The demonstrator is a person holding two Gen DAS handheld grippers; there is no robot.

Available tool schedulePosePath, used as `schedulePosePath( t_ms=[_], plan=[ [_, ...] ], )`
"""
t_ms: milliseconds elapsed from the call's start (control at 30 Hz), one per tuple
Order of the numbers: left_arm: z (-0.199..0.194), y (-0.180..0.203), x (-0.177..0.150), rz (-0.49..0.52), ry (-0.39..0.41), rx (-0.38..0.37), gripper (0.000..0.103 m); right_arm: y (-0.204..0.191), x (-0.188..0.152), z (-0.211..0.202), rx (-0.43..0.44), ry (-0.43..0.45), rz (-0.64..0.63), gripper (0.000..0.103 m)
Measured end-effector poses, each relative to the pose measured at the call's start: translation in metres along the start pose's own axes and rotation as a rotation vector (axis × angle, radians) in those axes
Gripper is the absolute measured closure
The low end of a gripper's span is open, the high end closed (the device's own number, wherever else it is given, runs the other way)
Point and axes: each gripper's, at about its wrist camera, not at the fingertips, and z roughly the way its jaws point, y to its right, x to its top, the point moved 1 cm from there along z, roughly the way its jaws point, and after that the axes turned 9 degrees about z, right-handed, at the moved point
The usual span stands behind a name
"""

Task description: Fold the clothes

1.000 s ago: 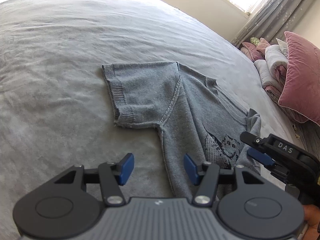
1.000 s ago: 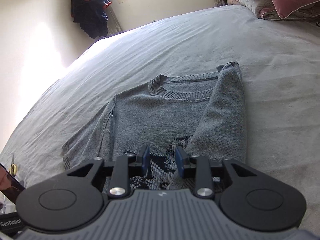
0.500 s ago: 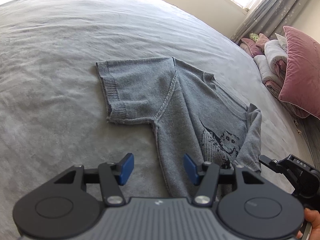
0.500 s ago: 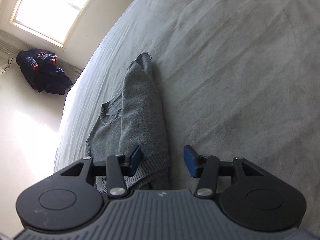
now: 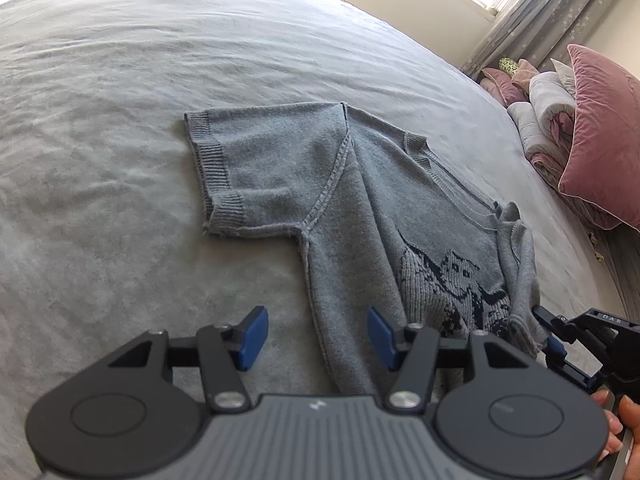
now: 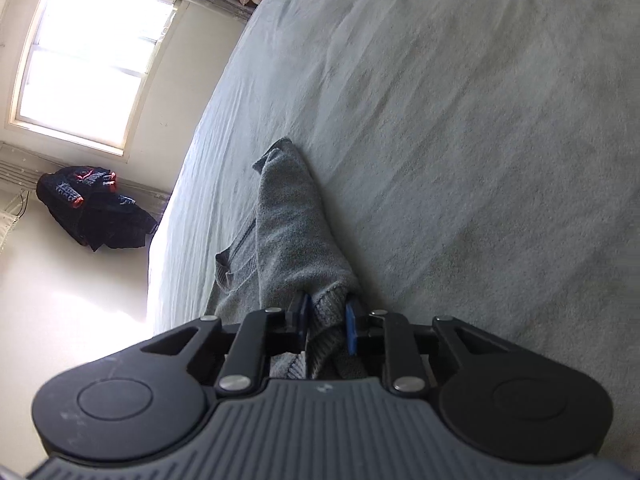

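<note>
Right wrist: right claw (image 6: 326,322) closing, clamped on sweater hem (image 6: 320,320); left claw (image 5: 316,338) apart.

A grey sweater (image 5: 360,216) is spread on the bed (image 5: 120,140), its side edge lying between the left gripper (image 5: 316,336) fingers, held apart.

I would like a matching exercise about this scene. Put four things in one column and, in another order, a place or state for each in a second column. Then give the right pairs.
Things:
1. left gripper
2. right gripper
3. pink pillow
4. dark jacket

Places or states:
A. below the window, beside the bed
B. jaws closing on the folded side of the grey sweater
C. at the head of the bed, on rolled bedding
D. open, nothing between the pads

Pairs: 1-D, 2-B, 3-C, 4-A
</note>
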Motion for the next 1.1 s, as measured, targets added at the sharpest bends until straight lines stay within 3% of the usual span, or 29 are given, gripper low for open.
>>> schedulePosePath(
  t_ms=[133, 300, 500, 700, 933, 1100],
  plan=[
    [0.000, -0.001, 0.000, 0.000, 0.000, 0.000, 0.047, 0.002, 0.020, -0.003, -0.007, 0.078, -0.003, 0.096],
    [0.000, -0.001, 0.001, -0.001, -0.003, 0.003, 0.047, -0.009, 0.053, -0.015, -0.048, 0.212, -0.103, 0.097],
    [0.003, -0.001, 0.001, 0.006, -0.007, 0.010, 0.047, -0.034, 0.087, -0.013, -0.154, 0.382, -0.274, 0.097],
    [0.005, 0.000, 0.002, 0.012, -0.011, 0.018, 0.047, -0.032, 0.107, -0.025, -0.255, 0.524, -0.415, 0.098],
    [0.007, 0.000, 0.002, 0.026, -0.014, 0.023, 0.047, -0.024, 0.135, -0.020, -0.322, 0.577, -0.479, 0.098],
    [0.009, -0.001, 0.005, 0.026, -0.015, 0.024, 0.048, -0.016, 0.131, -0.014, -0.317, 0.483, -0.490, 0.094]
  ],
)
